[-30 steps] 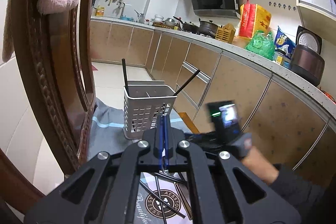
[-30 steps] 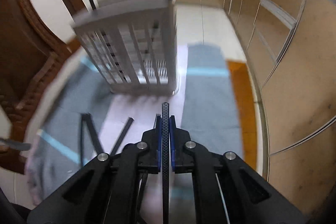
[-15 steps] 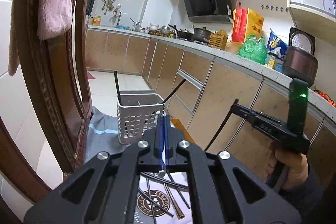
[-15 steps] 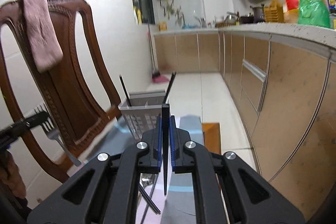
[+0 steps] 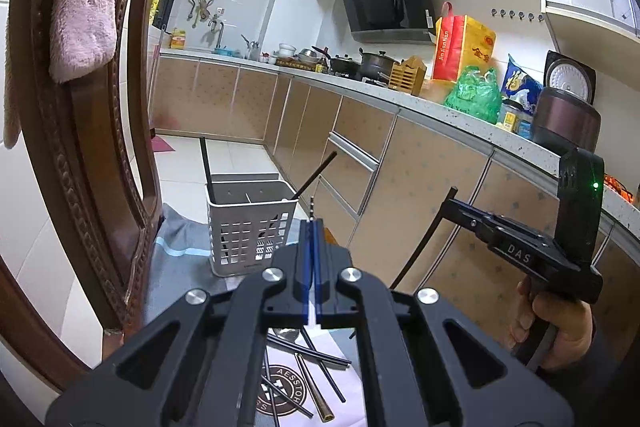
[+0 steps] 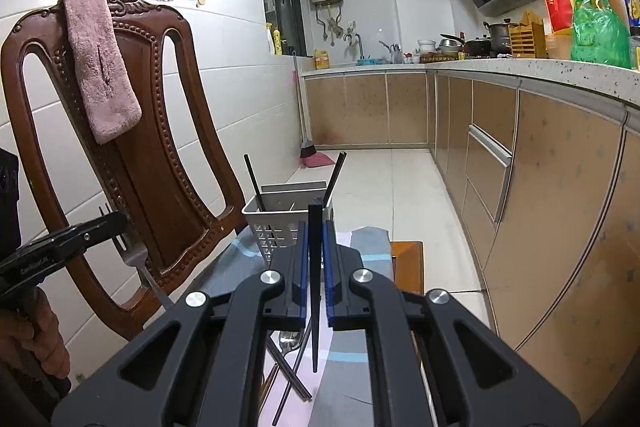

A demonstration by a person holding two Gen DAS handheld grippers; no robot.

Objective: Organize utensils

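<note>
Above the table, short of the white utensil basket [image 6: 288, 223], the right gripper [image 6: 315, 259] pinches a black chopstick [image 6: 315, 287]; left of the basket, the left gripper [image 5: 312, 259] clamps a fork [image 6: 134, 251]

The left tool [image 5: 312, 227] points forward and a little downward, its blue-padded jaws pressed together on a thin silver fork [image 6: 134, 255], whose tines show beside its black tip in the right wrist view. The right tool [image 6: 315, 227] tilts likewise, jaws clamped on a long black chopstick [image 6: 315, 287]. A bare hand [image 5: 558, 323] grips the right tool's handle; another hand [image 6: 38, 331] holds the left.
</note>
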